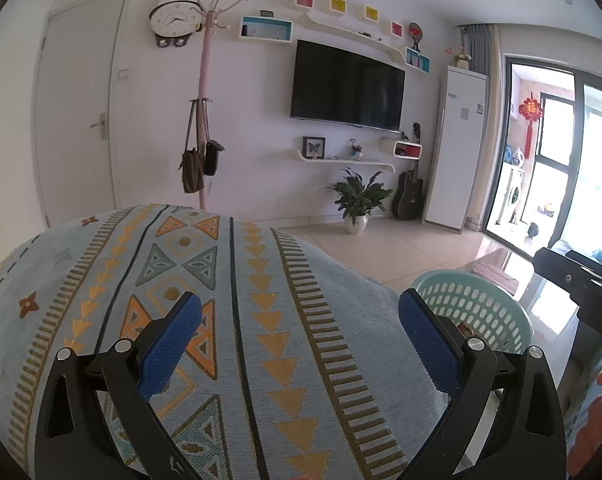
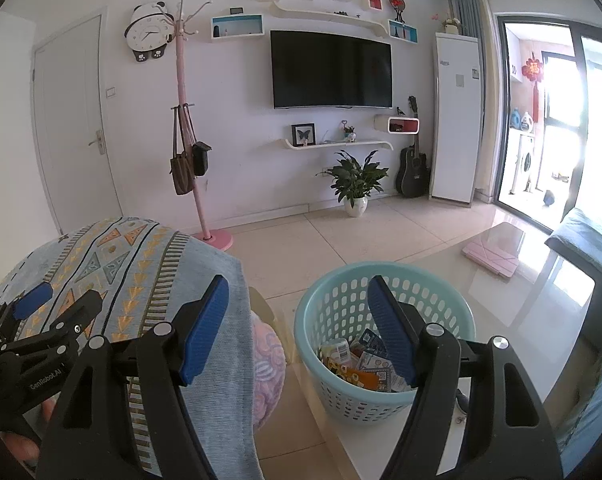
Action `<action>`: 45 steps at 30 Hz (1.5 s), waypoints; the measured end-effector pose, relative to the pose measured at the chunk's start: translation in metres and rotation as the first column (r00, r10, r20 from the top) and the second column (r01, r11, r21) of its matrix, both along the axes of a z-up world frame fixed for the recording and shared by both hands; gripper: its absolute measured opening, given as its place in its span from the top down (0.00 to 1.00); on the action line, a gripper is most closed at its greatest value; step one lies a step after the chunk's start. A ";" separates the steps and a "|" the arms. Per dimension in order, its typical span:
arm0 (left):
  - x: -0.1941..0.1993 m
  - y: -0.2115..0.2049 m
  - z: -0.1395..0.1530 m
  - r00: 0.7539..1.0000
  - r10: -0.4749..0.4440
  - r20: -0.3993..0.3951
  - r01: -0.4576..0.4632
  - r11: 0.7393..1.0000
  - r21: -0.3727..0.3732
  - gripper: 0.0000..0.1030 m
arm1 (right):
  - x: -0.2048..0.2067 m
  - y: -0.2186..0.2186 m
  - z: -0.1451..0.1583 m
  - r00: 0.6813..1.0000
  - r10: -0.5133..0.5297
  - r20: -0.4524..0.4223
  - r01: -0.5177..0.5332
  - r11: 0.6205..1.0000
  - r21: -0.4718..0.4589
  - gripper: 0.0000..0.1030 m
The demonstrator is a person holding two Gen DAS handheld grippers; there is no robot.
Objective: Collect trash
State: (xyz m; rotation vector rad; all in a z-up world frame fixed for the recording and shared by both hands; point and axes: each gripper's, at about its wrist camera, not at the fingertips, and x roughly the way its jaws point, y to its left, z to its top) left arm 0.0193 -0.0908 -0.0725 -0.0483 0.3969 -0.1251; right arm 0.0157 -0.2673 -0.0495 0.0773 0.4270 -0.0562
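A light teal perforated basket (image 2: 385,394) stands on a glossy table and holds several snack wrappers (image 2: 361,364). My right gripper (image 2: 299,328) is open and empty, held just above and left of the basket's rim. My left gripper (image 1: 301,336) is open and empty over a patterned blue sofa cover (image 1: 229,280). The basket's rim shows in the left wrist view (image 1: 473,304) beside the right finger. The left gripper shows at the lower left of the right wrist view (image 2: 53,320).
A glossy table (image 2: 513,280) carries a pink tablet case (image 2: 491,258). A pink cushion (image 2: 267,364) lies beside the sofa arm. A coat stand (image 2: 189,140), a potted plant (image 2: 355,184), a guitar (image 2: 413,164) and a TV (image 2: 331,70) line the far wall.
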 end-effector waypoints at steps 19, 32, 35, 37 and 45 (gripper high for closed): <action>-0.001 -0.001 0.000 1.000 0.001 -0.001 -0.001 1.000 0.003 0.07 | -0.002 0.008 0.002 1.000 0.006 0.010 -0.005 1.000 -0.020 0.32; 0.000 -0.004 0.000 1.000 0.024 -0.011 -0.024 1.000 0.008 0.07 | -0.001 0.015 0.002 1.000 0.009 0.005 -0.009 0.999 -0.031 0.28; 0.000 -0.003 -0.001 1.000 0.026 -0.012 -0.026 1.000 0.008 0.07 | -0.001 0.014 0.002 1.000 0.009 0.004 -0.009 1.000 -0.029 0.28; 0.000 -0.003 -0.001 0.999 0.030 -0.013 -0.030 1.000 0.008 0.07 | -0.001 0.013 0.002 1.000 0.009 0.003 -0.009 1.000 -0.028 0.28; -0.001 -0.004 -0.001 0.999 0.039 -0.016 -0.039 0.999 0.001 0.07 | 0.000 0.014 0.001 1.000 0.006 -0.005 -0.006 1.000 -0.022 0.28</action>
